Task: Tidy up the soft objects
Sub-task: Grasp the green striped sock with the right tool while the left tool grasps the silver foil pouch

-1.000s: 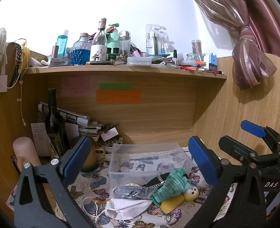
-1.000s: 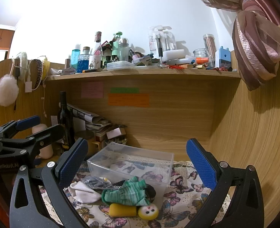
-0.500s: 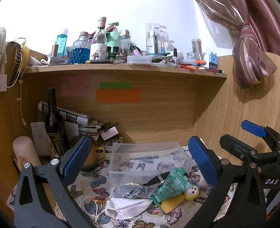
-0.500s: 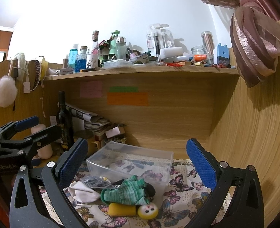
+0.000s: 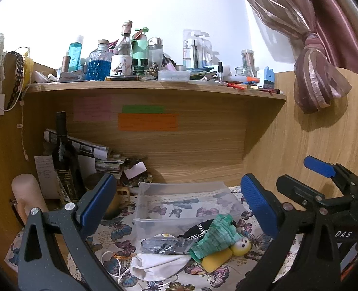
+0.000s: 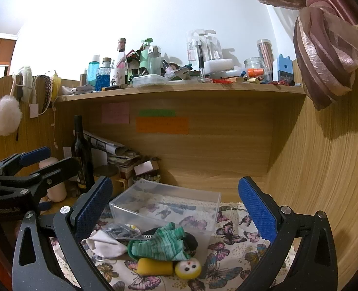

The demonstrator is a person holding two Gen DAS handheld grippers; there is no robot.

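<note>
Wooden desk nook; butterfly-cloth tabletop (image 5: pixel 111 232). Left hand-held gripper (image 5: pixel 176 202) spread, empty. Soft pile, white cloth (image 5: pixel 154 264), green sock (image 5: pixel 215 236), yellow toy (image 5: pixel 230 249), at 6 o'clock of empty clear bin (image 5: pixel 186 206). Right hand-held gripper (image 6: pixel 174 206) spread, empty. Nothing sorted yet.

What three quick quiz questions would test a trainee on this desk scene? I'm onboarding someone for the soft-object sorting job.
1. True or false: the clear plastic bin already holds the green striped sock.
2. Multiple choice: the yellow plush toy lies A) inside the bin, B) on the butterfly cloth in front of the bin, C) on the upper shelf.
3. Fill in: both the left gripper and the right gripper are ____ and hold nothing.

Key: 1 false, the sock lies in the pile in front of the bin; 2 B; 3 open.
</note>
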